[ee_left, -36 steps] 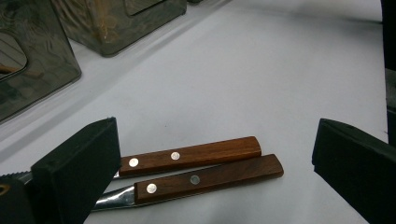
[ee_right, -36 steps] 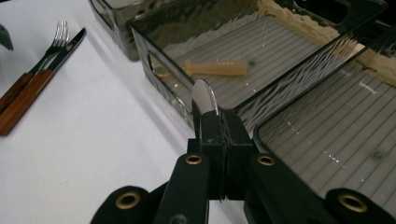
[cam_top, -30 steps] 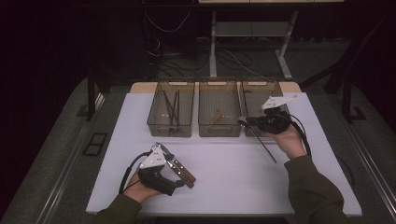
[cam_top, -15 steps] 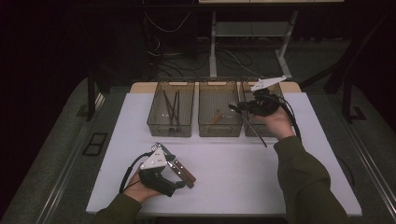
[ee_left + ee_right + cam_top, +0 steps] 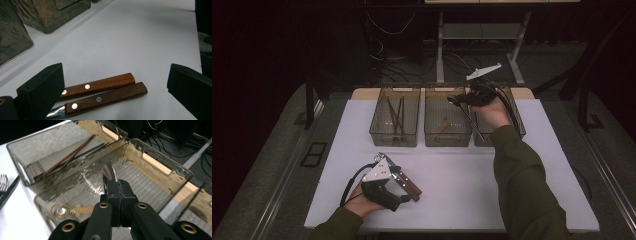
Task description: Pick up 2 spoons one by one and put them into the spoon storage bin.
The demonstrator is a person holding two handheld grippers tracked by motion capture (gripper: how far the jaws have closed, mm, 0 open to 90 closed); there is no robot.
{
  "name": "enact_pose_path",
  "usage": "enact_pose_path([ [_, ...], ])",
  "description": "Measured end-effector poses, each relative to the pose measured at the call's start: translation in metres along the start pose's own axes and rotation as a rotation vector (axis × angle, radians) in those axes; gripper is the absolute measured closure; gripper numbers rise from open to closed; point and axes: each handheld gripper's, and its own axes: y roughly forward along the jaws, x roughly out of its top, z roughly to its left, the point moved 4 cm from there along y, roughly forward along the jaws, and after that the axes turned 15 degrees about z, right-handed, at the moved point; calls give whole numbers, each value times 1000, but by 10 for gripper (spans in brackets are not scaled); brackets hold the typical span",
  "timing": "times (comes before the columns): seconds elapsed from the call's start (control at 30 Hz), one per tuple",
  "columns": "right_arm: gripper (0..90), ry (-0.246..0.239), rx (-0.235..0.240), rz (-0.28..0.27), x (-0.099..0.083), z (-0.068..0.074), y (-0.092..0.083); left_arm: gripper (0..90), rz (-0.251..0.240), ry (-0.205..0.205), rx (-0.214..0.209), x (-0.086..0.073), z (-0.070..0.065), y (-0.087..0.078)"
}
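The right gripper [image 5: 115, 185], clenched on a metal spoon [image 5: 109, 173], hangs over the middle bin [image 5: 172, 171] at frame centre. The left gripper [image 5: 112, 87] is released, straddling two wood-handled knives [image 5: 105, 91] at the lower frame. No writing is legible.

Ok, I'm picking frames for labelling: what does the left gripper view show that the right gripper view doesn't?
Left gripper view: two brown wooden-handled riveted knives lying side by side between the left gripper's open black jaws. Right gripper view: the right gripper shut on a shiny metal utensil above the middle bin, and brown chopsticks in the neighbouring bin. Both: smoky clear plastic bins and the white table.
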Motion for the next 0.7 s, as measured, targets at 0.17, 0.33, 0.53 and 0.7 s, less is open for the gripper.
enact_pose_path([
  [0.17,892,25,-6,7,12,-7,13,7,-3,6,-2,0,0,0],
  [0.33,892,36,-8,14,26,-11,23,7,-6,6,-5,1,-1,0],
  [0.53,892,48,-18,-5,35,-13,34,8,-6,22,-2,1,-1,-1],
  [0.7,891,64,-25,30,29,-15,50,8,-4,23,-8,1,-2,-1],
])
